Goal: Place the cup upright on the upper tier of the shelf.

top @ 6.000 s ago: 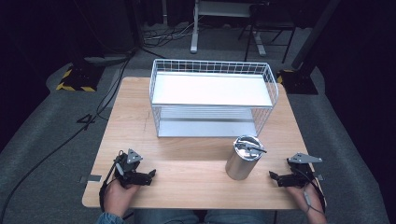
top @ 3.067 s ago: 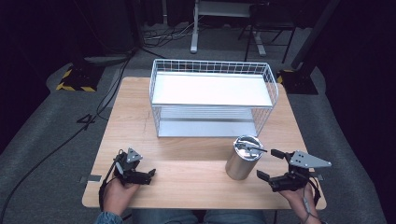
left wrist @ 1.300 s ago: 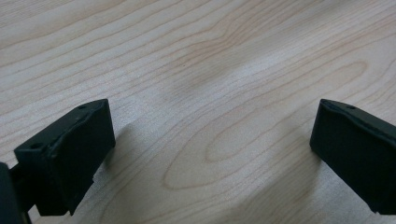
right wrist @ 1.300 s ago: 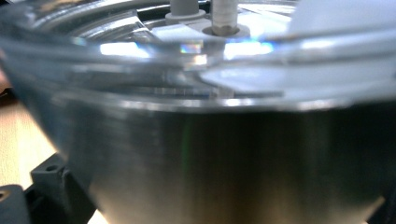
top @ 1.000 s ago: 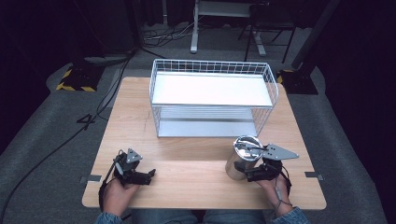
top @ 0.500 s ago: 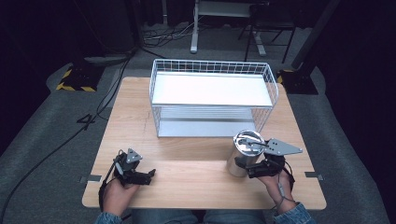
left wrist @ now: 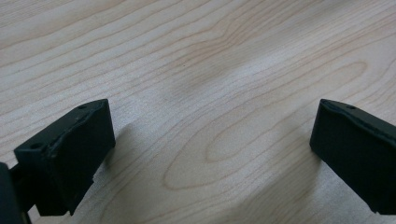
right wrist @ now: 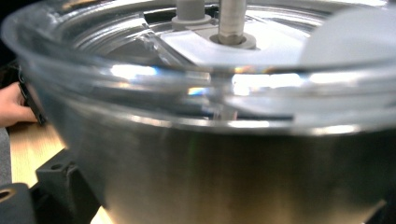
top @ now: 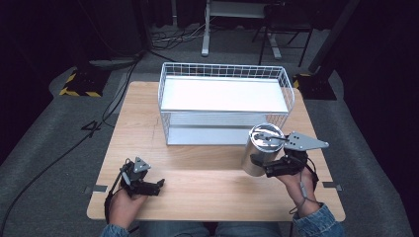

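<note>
Right claw (top: 261, 167): we see it clasped on the steel canister (top: 260, 149), jaws hugging the lower wall; in the right gripper view the canister (right wrist: 224, 154) sits tight between them.
Canister: upright at the right front of the bench (top: 207, 182), clear lid on, just before the wire basket (top: 225, 101).
Left claw (top: 157, 186): we note it released, jaws spread wide over bare wood (left wrist: 205, 93), gripping nothing, low at the left front.

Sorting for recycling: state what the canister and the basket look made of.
Silver cylindrical canister: apparently brushed stainless steel with soft reflections; its lid looks like clear plastic or glass. White grid basket: thin wire, probably coated metal, matte.
</note>
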### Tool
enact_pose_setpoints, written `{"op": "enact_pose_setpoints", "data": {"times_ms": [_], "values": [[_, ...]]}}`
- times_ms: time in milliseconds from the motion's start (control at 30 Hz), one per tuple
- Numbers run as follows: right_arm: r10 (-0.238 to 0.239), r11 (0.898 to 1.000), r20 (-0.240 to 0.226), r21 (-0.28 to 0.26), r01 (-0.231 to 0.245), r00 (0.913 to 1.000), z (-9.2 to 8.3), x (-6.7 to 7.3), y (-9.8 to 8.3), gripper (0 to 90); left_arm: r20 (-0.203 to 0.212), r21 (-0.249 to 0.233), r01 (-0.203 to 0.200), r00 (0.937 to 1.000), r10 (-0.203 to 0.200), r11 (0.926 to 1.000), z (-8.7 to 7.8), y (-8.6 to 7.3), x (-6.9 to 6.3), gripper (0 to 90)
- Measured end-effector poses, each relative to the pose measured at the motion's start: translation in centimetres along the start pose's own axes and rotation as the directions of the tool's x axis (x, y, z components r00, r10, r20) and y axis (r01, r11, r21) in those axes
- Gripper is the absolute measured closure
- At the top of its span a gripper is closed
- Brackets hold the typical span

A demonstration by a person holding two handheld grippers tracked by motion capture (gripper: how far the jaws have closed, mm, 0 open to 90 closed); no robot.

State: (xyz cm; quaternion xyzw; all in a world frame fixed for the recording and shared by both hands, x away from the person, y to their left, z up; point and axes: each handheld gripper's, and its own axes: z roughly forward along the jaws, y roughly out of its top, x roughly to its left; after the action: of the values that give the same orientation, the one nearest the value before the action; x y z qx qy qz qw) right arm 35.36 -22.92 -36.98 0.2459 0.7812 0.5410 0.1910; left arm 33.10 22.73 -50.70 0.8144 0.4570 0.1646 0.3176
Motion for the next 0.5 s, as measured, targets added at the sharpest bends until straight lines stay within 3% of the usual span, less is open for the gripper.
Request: {"op": "enact_pose_setpoints", "data": {"times_ms": [500], "values": [[-0.016,1.000,0.009,-0.004,0.016,0.9998,0.0,-0.4,4.5,4.0,0.000,0.002,-0.002,1.0000,0.002,1.0000,0.0,0.0,0.0,0.3]]}}
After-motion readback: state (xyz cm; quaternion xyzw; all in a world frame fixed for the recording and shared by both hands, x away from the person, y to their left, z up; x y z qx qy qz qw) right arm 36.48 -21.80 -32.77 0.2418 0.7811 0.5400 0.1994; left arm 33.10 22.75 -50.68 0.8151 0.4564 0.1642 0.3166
